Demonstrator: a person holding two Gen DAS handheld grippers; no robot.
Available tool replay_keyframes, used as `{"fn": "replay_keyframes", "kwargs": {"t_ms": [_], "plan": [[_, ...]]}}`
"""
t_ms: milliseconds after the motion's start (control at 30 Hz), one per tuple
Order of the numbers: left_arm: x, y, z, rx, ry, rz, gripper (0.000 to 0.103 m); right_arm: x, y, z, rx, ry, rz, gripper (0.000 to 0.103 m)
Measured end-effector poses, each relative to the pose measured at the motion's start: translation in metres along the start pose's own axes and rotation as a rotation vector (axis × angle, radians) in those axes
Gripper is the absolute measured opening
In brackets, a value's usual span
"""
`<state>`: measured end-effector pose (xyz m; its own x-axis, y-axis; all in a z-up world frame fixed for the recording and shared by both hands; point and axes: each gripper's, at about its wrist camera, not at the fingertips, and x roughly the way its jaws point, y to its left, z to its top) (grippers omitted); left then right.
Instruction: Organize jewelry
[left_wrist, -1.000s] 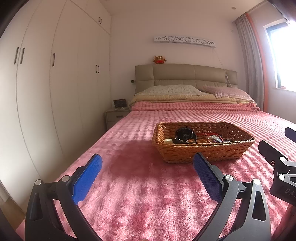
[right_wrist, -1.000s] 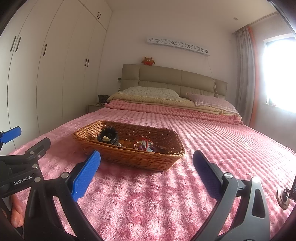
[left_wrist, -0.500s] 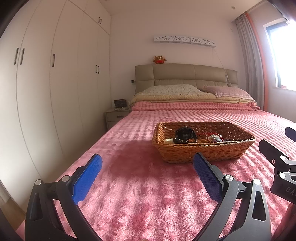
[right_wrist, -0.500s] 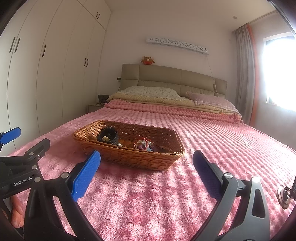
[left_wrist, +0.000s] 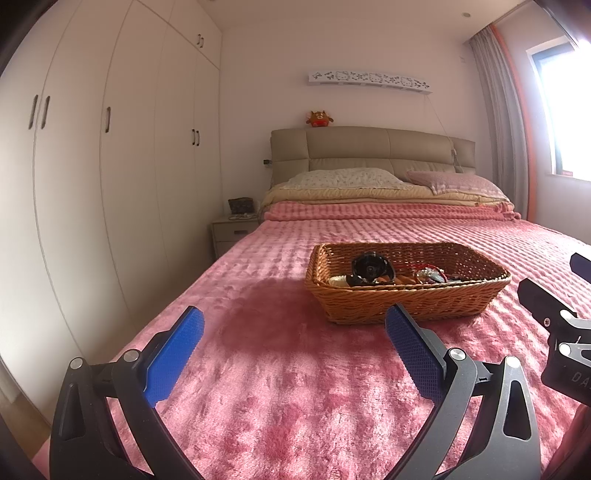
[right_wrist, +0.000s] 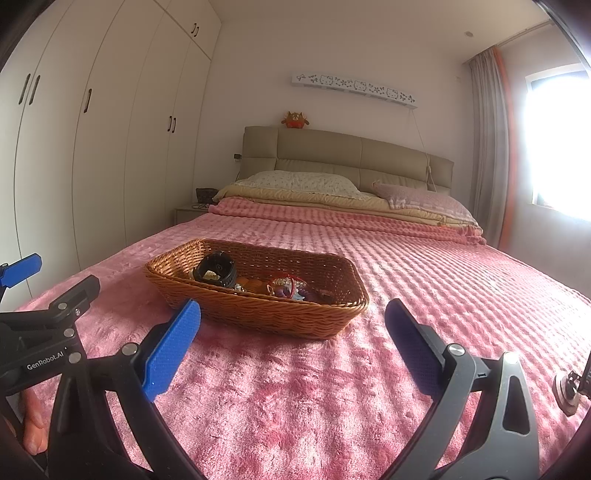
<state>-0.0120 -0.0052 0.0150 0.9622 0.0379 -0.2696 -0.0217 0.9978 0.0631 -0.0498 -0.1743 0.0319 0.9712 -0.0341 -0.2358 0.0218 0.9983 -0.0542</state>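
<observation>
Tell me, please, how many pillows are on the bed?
2. A white floral pillow lies on the left side below the headboard, and a pink pillow lies beside it on the window side. Others may be hidden under the covers.

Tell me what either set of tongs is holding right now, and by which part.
Nothing. The left tongs and right tongs are both open and empty above the pink blanket, short of the wicker basket.

Small jewelry pieces (right_wrist: 286, 288) in basket (right_wrist: 258, 314) too small to identify (tangled, half hidden by rim).
</observation>
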Motion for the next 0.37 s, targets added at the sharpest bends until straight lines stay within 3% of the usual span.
{"fn": "replay_keyframes", "kwargs": {"t_ms": [367], "plan": [[-0.0056,0.0077,0.001,-0.035,-0.015,-0.01,0.096,0.0,-0.0004,0.0005,-0.001,0.0,0.001,0.096]]}}
